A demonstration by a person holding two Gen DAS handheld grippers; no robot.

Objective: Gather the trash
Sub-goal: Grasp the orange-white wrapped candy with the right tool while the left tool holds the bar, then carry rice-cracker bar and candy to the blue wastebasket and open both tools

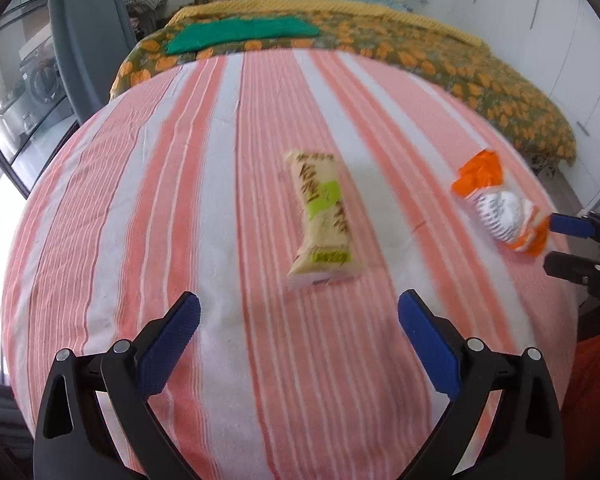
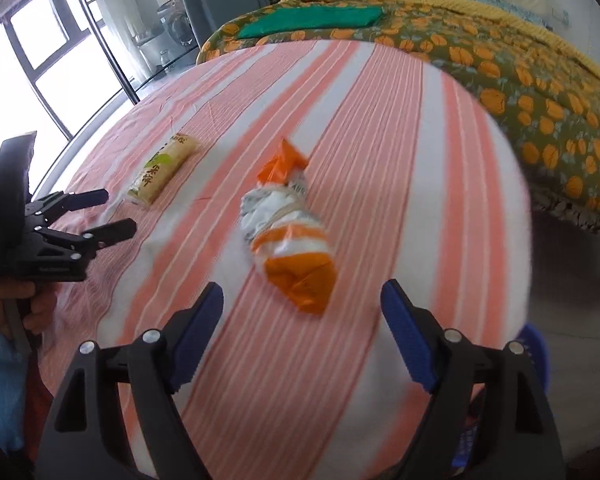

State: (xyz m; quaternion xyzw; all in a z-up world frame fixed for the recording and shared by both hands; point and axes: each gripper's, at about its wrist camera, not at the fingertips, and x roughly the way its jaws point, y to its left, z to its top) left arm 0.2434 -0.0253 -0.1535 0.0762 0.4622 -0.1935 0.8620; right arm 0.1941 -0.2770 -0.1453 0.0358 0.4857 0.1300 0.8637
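Status: 0 of 2 visible pieces collected, by my reading.

1. Beige snack wrapper (image 1: 323,222) lies flat on the striped cloth (image 1: 140,208), just ahead of my left gripper (image 1: 299,320), whose jaws are spread wide and empty.
2. Crumpled orange-and-white wrapper (image 2: 290,224) lies on the same cloth, just ahead of my right gripper (image 2: 302,308), likewise agape and holding nothing.

Surroundings: floral bedspread (image 2: 540,92) and green folded cloth (image 2: 312,20) beyond. No bin in view. I see nothing blocking either approach.
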